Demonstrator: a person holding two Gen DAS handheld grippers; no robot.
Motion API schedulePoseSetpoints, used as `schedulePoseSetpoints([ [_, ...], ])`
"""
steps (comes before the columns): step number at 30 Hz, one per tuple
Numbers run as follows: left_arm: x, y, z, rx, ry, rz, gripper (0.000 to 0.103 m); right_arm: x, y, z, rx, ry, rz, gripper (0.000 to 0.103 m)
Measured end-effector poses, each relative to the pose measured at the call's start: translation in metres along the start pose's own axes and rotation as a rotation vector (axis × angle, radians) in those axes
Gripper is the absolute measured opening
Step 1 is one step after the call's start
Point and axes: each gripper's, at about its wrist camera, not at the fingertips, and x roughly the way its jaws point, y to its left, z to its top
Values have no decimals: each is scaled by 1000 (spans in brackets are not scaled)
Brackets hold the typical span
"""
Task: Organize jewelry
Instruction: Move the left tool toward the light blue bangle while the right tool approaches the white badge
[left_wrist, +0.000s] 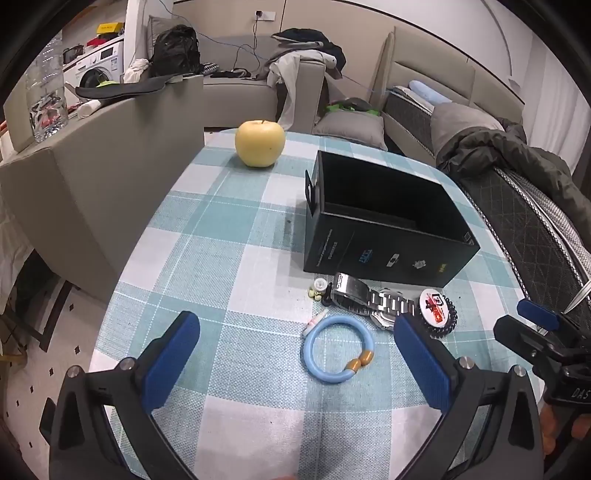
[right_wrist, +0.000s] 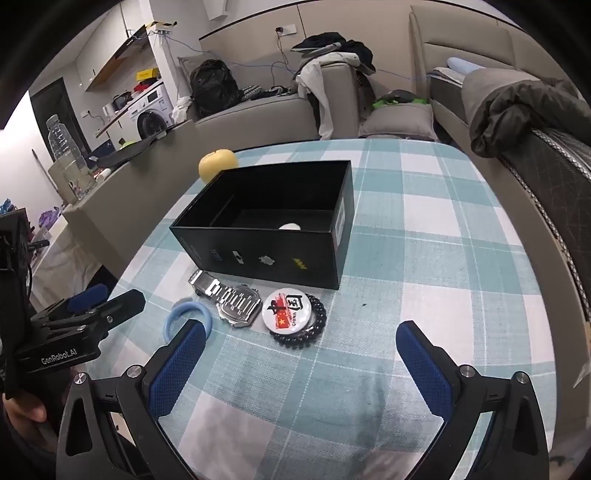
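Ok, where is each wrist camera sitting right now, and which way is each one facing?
Left wrist: on the left hand-held gripper, open above the table's near edge, facing the blue bracelet and black box; the right hand-held gripper shows at right.
Right wrist: on the right hand-held gripper, open, facing the China badge and black box; the left hand-held gripper shows at left.
Shared: box, metal watch, bracelet, yellow apple.

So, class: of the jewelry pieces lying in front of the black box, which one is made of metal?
The silver watch, lying between the blue ring bracelet and the black bead bracelet. Only it has shiny steel links.
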Motion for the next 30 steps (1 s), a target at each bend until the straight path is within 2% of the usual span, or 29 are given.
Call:
schedulePoseSetpoints([
  [4,7,-2,-3,21,31,6,102,8,4,-1,-15,25,25,100],
  [6,12,-4,-5,32,55,10,102,13,5,-2,-22,43,40,90],
  [9,19,-6,-8,48,86,10,102,21,4,0,-18,65,50,84],
  [13,25,-8,-10,67,111,8,102,27,6,2,-14,83,50,82],
  [15,27,-9,-11,76,120,6,102,29,4,3,-16,105,47,77],
  [18,30,-8,-11,80,129,13,102,35,8,5,-40,107,49,74],
  [23,30,-3,-10,71,132,13,102,45,16,7,-52,119,106,68],
  [26,28,-1,-11,66,132,34,102,49,18,7,-40,148,124,67],
  [30,29,2,-10,56,135,26,102,54,16,6,-20,173,128,66],
])
